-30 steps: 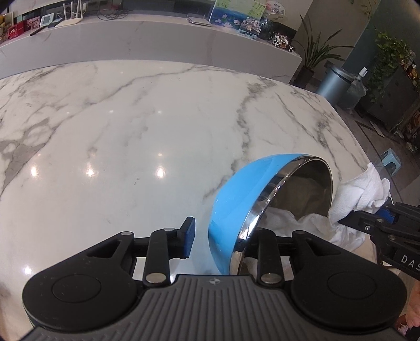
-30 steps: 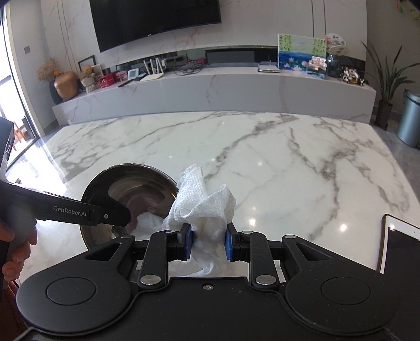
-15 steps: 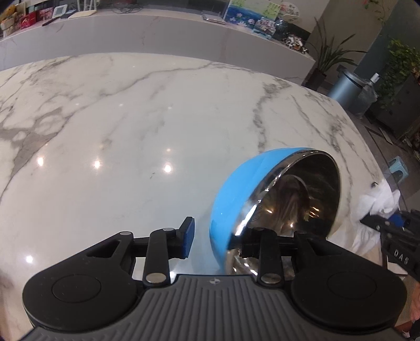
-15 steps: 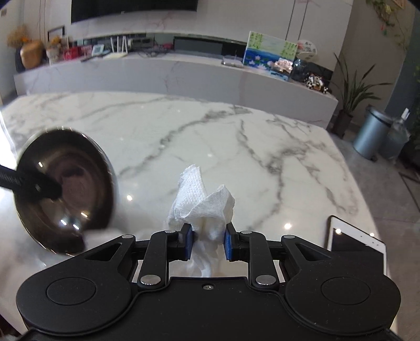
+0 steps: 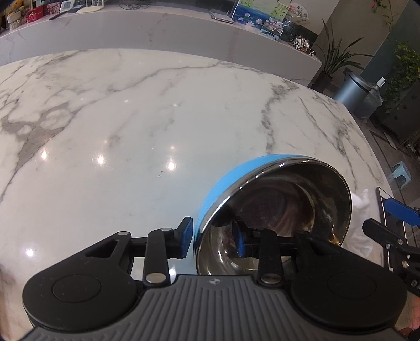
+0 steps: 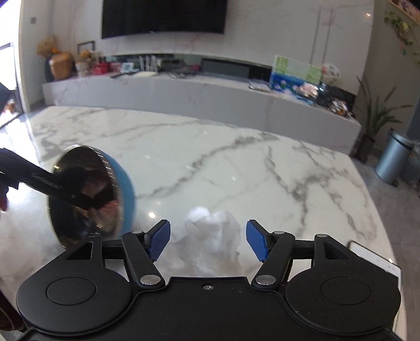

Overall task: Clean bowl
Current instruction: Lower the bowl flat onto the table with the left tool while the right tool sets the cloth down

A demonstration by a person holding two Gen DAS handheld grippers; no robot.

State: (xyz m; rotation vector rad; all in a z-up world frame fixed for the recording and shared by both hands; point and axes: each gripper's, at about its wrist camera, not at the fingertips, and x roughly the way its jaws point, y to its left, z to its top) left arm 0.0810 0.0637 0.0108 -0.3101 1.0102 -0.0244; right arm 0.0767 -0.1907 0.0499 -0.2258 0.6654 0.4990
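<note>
Glossy marble table (image 5: 157,126), TV (image 6: 162,15) behind

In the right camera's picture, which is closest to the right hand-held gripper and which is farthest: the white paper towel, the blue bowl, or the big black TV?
1. Crumpled white paper towel: between the opening jaws of the right hand-held gripper, untouched by them.
2. Blue bowl with shiny steel inside: left, held tilted above the table.
3. Big black TV: on the far wall.

Marble table (image 5: 147,126), probably tablet (image 6: 378,258)
</note>
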